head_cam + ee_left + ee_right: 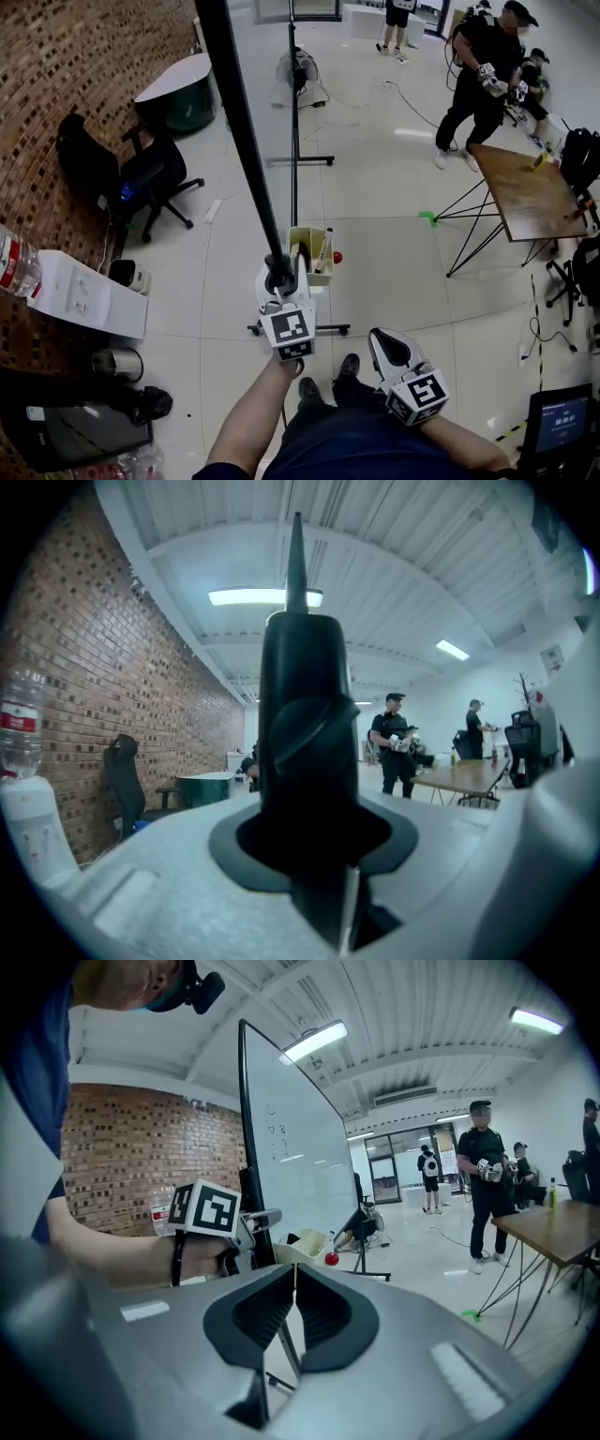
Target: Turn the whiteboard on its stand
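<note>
We pinch board (242,122) edge with left gripper (281,274), leverage to swing it on stand (330,328); right gripper (389,345) pressed together, empty (idle, near right).

The head view looks from high up, steeply down at the floor. The left gripper (281,272) and the right gripper (386,339) show low in the middle. The left gripper view sits right up against the black edge of the whiteboard (305,761) and faces along the room. The right gripper view is a bit farther back and looks sideways at the board and the left gripper. All three views see the brick wall (84,75) and the wooden table (525,192).
</note>
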Available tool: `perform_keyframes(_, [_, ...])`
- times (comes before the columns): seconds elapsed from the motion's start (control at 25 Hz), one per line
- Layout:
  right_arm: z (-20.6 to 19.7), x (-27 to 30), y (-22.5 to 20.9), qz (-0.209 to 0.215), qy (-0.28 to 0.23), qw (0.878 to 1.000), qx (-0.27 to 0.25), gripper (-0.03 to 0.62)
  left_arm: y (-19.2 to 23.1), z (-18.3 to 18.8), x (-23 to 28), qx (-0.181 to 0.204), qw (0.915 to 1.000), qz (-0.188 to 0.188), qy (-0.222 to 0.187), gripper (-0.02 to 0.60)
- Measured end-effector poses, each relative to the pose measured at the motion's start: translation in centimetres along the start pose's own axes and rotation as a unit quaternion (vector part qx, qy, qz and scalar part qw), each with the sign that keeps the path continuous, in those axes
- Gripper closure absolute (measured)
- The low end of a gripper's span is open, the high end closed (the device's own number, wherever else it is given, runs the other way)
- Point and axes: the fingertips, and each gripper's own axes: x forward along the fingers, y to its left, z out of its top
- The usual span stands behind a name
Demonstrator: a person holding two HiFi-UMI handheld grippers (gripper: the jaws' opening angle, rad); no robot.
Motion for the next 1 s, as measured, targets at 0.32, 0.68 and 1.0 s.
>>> perform_keyframes(0.32, [-0.7,-4.1,0.2,-0.05,0.009,0.999,0.012,0.579,0.0,-0.7,-2.0,-0.005,0.9999,0.0,0.01,0.44])
perform_keyframes(0.68, [-1.8,-10.0,-2.2,-0.054,-0.028,0.997,0.052,0.579,1.6,0.1,-5.8,-0.013,0.9998,-0.012,0.013,0.44])
perform_keyframes(1.0, [-5.2,-12.7,1.1,0.013,-0.002,0.996,0.09,0.579,2.2,0.0,-11.7,-0.005,0.9999,-0.01,0.01,0.44])
